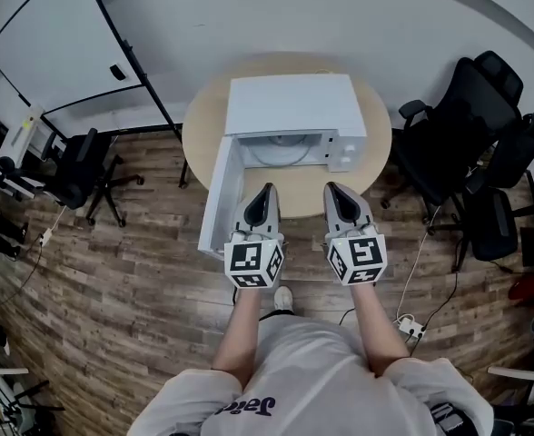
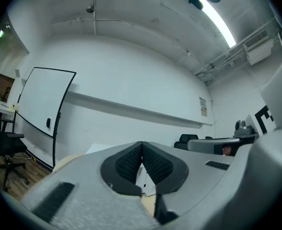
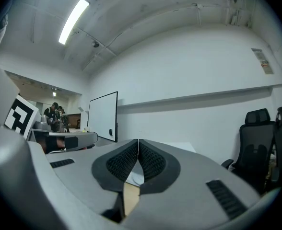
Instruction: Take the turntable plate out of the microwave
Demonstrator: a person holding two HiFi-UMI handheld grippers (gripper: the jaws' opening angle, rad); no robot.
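Observation:
A white microwave (image 1: 290, 105) stands on a round wooden table (image 1: 205, 107), its door (image 1: 220, 184) swung open toward me at the left. Inside its cavity lies the round glass turntable plate (image 1: 281, 153), partly hidden by the top edge. My left gripper (image 1: 267, 190) hovers just in front of the open cavity, shut with nothing between its pads. My right gripper (image 1: 331, 189) hangs beside it at the same height, shut and empty too. In the left gripper view the closed fingertips (image 2: 142, 145) hide most of the microwave (image 2: 148, 182); in the right gripper view the tips (image 3: 138, 143) meet likewise.
Black office chairs (image 1: 471, 125) stand right of the table, another chair (image 1: 81, 166) at the left. A whiteboard (image 1: 54, 39) leans at the back left. The floor is wood plank, with cables (image 1: 412, 321) near my right foot.

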